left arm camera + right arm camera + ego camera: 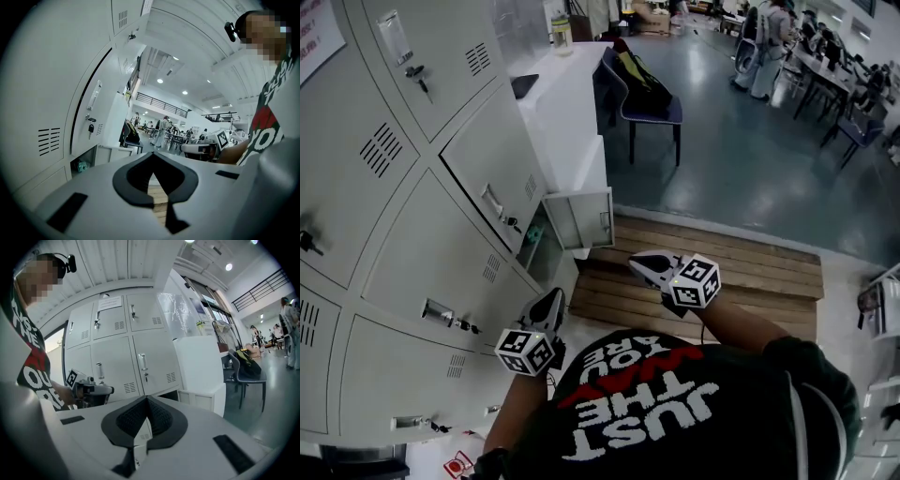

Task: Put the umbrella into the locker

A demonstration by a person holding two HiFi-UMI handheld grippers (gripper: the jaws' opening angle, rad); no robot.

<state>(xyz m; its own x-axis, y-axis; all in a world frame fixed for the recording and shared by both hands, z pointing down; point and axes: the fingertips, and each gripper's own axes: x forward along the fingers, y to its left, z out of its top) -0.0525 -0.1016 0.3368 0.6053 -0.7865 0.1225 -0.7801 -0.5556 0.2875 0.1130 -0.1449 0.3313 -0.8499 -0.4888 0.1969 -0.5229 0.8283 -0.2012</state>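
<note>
Head view: two grippers (551, 302) (642, 265), one open locker (579, 218), one chair (649, 105).

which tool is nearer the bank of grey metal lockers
Left. The left tool sits close beside the grey metal lockers; the right tool is farther out, over the wooden slatted platform.

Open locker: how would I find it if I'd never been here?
Look at the wall of grey lockers, then go to the bottom row, at the end beside the white counter. The open locker is there: it is the only one with its door swung out, and it has something teal inside.
</note>
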